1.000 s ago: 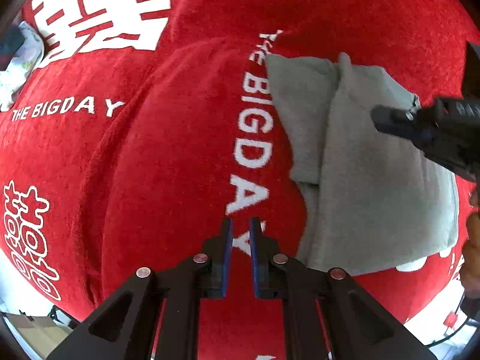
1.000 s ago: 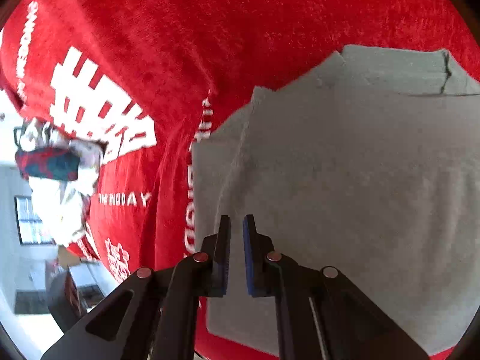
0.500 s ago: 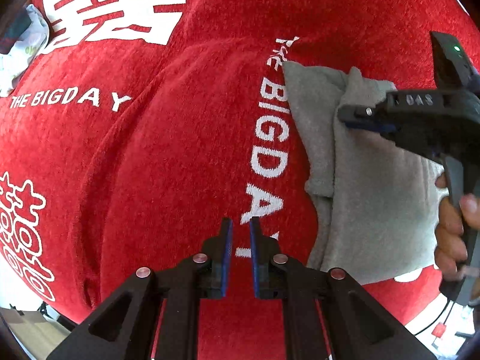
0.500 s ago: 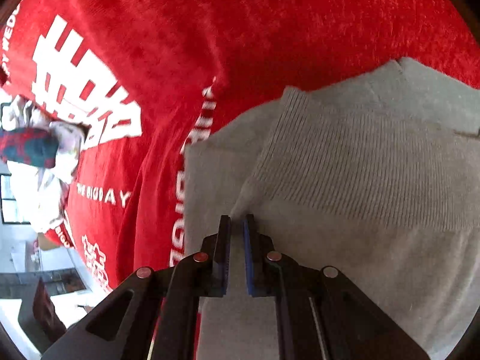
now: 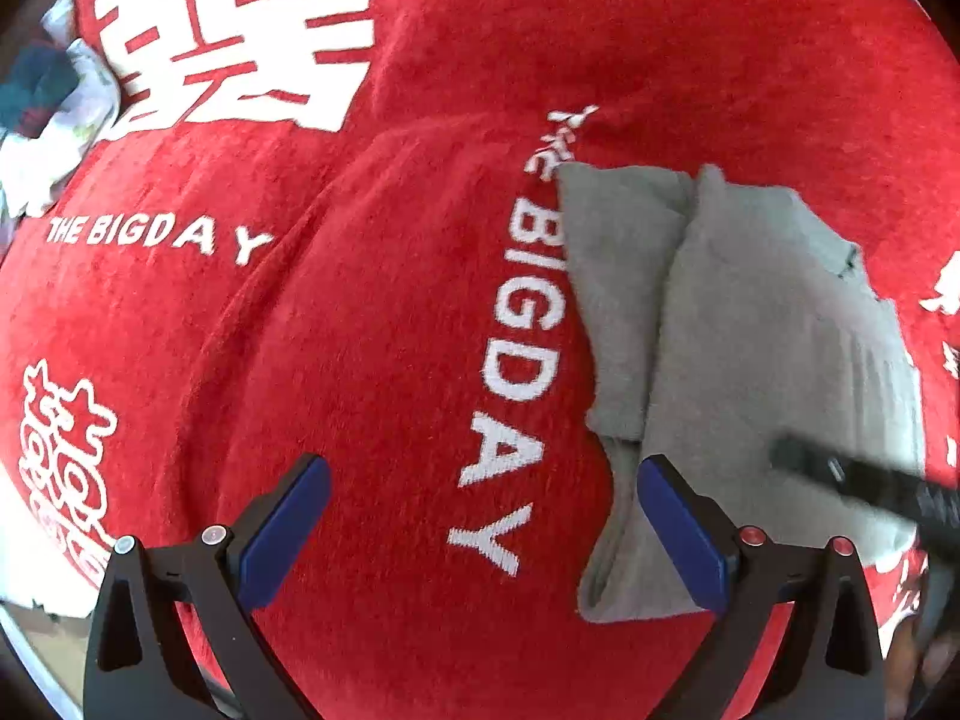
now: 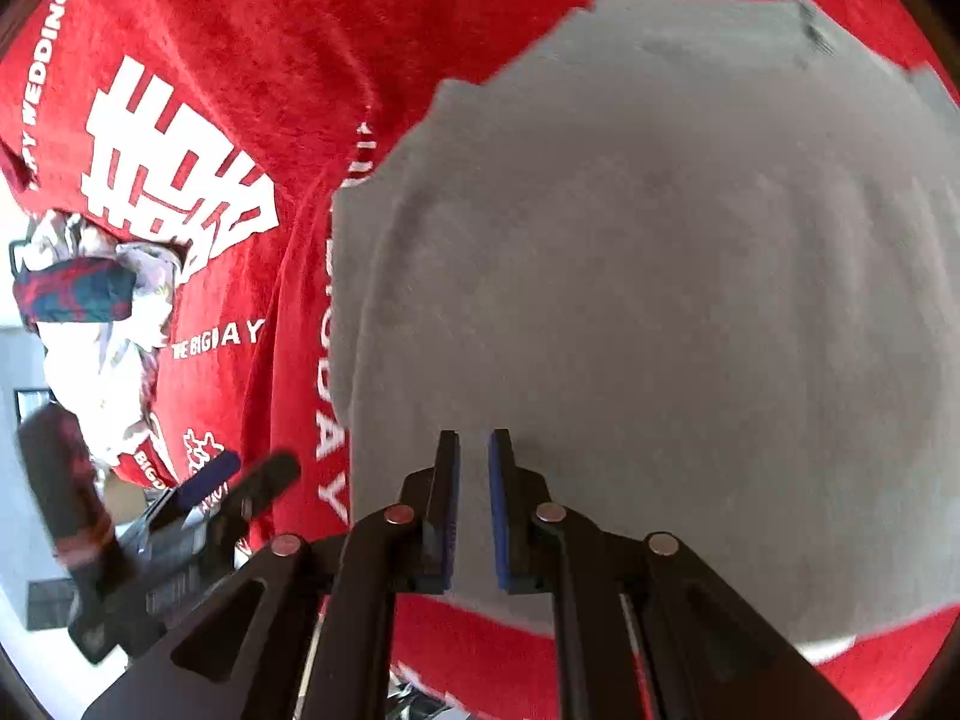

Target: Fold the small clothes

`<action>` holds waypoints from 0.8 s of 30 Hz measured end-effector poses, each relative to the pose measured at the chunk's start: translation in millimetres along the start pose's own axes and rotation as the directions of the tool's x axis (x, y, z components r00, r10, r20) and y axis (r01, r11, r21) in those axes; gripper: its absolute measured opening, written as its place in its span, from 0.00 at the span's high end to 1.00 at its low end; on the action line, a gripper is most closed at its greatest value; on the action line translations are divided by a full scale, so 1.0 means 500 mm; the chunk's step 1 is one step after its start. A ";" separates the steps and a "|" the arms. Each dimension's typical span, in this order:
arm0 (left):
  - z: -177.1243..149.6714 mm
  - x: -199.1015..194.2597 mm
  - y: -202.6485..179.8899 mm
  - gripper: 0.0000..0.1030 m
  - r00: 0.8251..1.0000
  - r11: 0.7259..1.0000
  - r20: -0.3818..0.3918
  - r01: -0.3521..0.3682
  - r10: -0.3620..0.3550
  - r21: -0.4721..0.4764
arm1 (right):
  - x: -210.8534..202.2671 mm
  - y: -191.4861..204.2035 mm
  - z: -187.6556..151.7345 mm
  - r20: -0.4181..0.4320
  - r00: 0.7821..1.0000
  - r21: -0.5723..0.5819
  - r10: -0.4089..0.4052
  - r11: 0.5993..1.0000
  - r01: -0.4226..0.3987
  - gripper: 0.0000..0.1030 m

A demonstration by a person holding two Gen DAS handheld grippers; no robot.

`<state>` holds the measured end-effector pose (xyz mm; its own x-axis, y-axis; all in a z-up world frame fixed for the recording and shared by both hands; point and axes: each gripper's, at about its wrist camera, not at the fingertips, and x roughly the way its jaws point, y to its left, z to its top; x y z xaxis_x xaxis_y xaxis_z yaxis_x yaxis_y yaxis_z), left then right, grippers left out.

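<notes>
A big red blanket (image 5: 372, 360) printed with white lettering covers the whole surface, rumpled into a long ridge through the middle of the left wrist view. On it lies the grey garment (image 5: 750, 360), out at three o'clock in that view and filling the centre and right of the right wrist view (image 6: 630, 300), one flap already doubled over along its left edge. A heap of patterned clothes (image 6: 96, 324) waits at nine o'clock in the right wrist view, at the blanket's edge. Here's the risk as I read it: the folded flap sits loose with nothing pressing it, so a drag from either tool could peel it open, and the soft ridged blanket could snag and lift with the cloth on a deep pinch. The left gripper (image 5: 480, 516) points straight down over bare red blanket, its jaws swinging wide open with nothing between them, its right finger just over the garment's near-left edge. The right gripper (image 6: 474, 510) tilts steeply down over the garment's near edge, jaws just starting to part, a narrow gap, no cloth pinched between them. At five o'clock in the left view a hand (image 5: 918, 660) peeks in, blurred.
</notes>
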<state>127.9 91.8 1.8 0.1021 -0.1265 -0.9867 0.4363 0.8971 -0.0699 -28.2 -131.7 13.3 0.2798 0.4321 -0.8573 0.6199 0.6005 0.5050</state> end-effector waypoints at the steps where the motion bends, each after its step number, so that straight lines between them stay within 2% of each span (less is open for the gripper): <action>1: 0.002 0.004 0.000 0.01 1.000 1.000 -0.005 -0.009 0.009 -0.011 | -0.010 -0.010 -0.015 0.003 1.000 0.015 0.006 1.000 -0.006 0.57; 2: 0.004 0.009 -0.001 0.01 1.000 1.000 -0.010 -0.018 0.018 -0.023 | -0.017 -0.016 -0.024 0.005 1.000 0.024 0.012 1.000 -0.013 0.49; 3: 0.004 0.014 -0.003 0.01 1.000 0.999 -0.018 -0.023 0.022 -0.031 | -0.027 -0.024 -0.038 0.007 1.000 0.034 0.028 0.999 -0.029 0.44; 8: -0.001 0.039 -0.024 0.01 0.997 0.999 -0.057 -0.043 0.044 0.015 | -0.055 -0.074 -0.099 -0.008 0.997 0.112 0.077 0.991 -0.076 0.44; 10: -0.005 0.046 -0.036 0.01 0.997 0.999 -0.078 -0.016 0.018 0.034 | -0.057 -0.096 -0.120 -0.014 0.994 0.151 0.104 0.983 -0.101 0.44; 17: -0.020 0.050 -0.074 0.01 0.996 0.998 -0.085 -0.010 0.015 0.065 | -0.046 -0.172 -0.175 0.027 0.976 0.325 0.216 0.921 -0.213 0.44; 24: -0.034 0.049 -0.095 0.01 0.997 0.997 -0.081 0.007 0.000 0.083 | -0.032 -0.200 -0.188 0.089 0.956 0.410 0.279 0.865 -0.290 0.44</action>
<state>94.4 53.1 -21.7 0.0289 -0.0918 -0.9954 0.5096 0.8580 -0.0644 -163.6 -135.6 -14.1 0.5056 0.5205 -0.6881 0.7555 0.1181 0.6444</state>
